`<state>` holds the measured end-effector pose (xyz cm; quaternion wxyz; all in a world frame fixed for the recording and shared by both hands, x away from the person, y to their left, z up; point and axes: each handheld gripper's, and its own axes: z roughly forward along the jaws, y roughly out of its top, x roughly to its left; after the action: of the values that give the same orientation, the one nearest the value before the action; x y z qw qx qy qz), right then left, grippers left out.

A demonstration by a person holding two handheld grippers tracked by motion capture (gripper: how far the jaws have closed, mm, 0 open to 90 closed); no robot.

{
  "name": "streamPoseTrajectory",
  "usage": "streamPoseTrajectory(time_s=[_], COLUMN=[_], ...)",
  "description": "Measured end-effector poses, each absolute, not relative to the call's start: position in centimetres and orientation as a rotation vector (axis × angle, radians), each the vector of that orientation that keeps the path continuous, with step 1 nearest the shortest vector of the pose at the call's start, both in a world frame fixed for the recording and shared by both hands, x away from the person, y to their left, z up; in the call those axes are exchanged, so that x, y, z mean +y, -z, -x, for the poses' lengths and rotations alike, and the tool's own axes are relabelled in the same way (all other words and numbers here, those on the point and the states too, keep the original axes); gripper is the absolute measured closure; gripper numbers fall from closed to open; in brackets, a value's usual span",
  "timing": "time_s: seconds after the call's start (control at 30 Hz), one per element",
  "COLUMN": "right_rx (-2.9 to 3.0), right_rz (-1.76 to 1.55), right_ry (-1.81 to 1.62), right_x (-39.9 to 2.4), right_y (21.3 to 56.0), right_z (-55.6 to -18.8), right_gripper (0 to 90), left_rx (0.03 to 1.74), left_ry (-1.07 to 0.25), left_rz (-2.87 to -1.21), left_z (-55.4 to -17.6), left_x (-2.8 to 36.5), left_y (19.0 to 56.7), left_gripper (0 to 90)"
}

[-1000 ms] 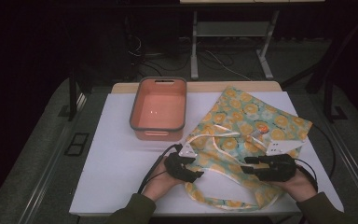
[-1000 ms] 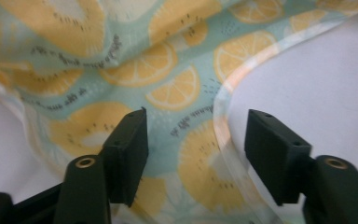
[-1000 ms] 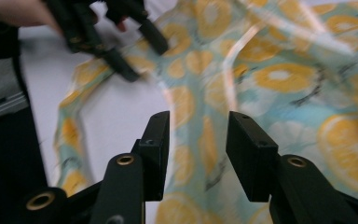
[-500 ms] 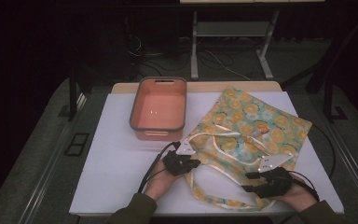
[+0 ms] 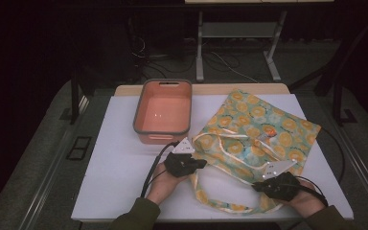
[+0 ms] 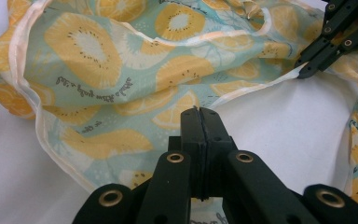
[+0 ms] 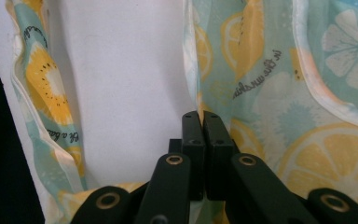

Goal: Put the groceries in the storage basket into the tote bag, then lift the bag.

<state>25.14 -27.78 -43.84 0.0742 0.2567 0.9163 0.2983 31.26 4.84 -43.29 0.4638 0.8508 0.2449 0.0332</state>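
We've got one lemon-print bag (image 5: 263,129), one pink tub (image 5: 164,111), and two grippers, left (image 5: 202,163) and right (image 5: 257,186), both clamped on the bag's edge.

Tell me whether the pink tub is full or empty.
Empty: the high view shows the tub's bare pink bottom, with nothing lying in it.

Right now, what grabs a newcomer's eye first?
The lemon-print tote bag lying flat on the right half of the white table, with the left gripper and right gripper both shut on its near edge. Behind the left gripper sits an empty salmon-pink bin.
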Motion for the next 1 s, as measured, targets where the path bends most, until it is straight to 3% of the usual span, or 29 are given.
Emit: streamPoseTrajectory(time_s=[0.4, 1.0], right_rx=[2.643, 2.377], right_rz=[-0.771, -0.756], right_ry=[-1.021, -1.292], right_x=[-28.7, -30.4], right_y=[42.2, 36.2], right_z=[-25.3, -26.8], right_gripper=[89.4, 89.5], left_rx=[0.586, 0.496], left_ry=[-0.095, -0.185], left_rz=[-2.012, -1.788], left_z=[-30.7, -30.6], left_x=[5.6, 6.6], left_y=[41.4, 34.5], left_gripper=[89.9, 89.9])
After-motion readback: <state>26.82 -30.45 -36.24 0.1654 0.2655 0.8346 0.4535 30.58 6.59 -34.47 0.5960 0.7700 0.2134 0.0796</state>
